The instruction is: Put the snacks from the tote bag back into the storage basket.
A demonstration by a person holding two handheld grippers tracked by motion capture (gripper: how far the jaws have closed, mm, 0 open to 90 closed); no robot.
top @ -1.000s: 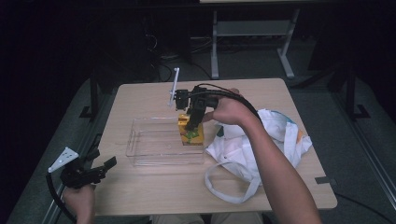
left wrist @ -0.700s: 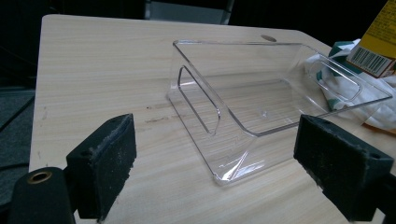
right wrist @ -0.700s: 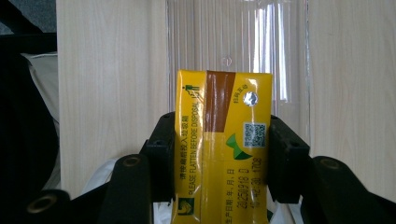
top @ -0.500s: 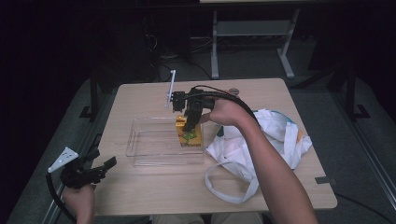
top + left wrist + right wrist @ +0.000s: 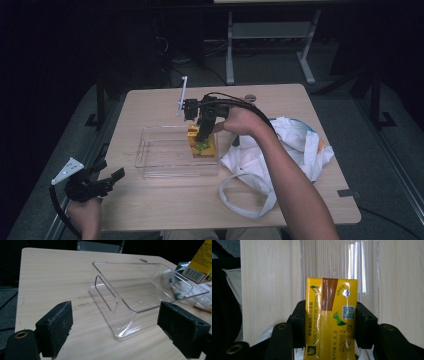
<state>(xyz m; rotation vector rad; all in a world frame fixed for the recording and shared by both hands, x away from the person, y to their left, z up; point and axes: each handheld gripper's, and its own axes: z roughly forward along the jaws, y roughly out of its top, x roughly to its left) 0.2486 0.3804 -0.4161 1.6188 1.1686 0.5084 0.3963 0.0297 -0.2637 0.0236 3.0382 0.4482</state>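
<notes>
Right gripper (image 5: 202,134) holds a yellow drink carton (image 5: 202,145) at the right end of a clear plastic bin (image 5: 165,155).

The right gripper's black pads are clamped on the carton's two sides, the carton upright over the bin's right end; whether it touches the bin's floor I cannot tell. The left gripper (image 5: 102,182), jaws wide apart and empty, hangs at the surface's (image 5: 150,210) near left edge. A white cloth bag (image 5: 290,150) lies just right of the bin.
</notes>
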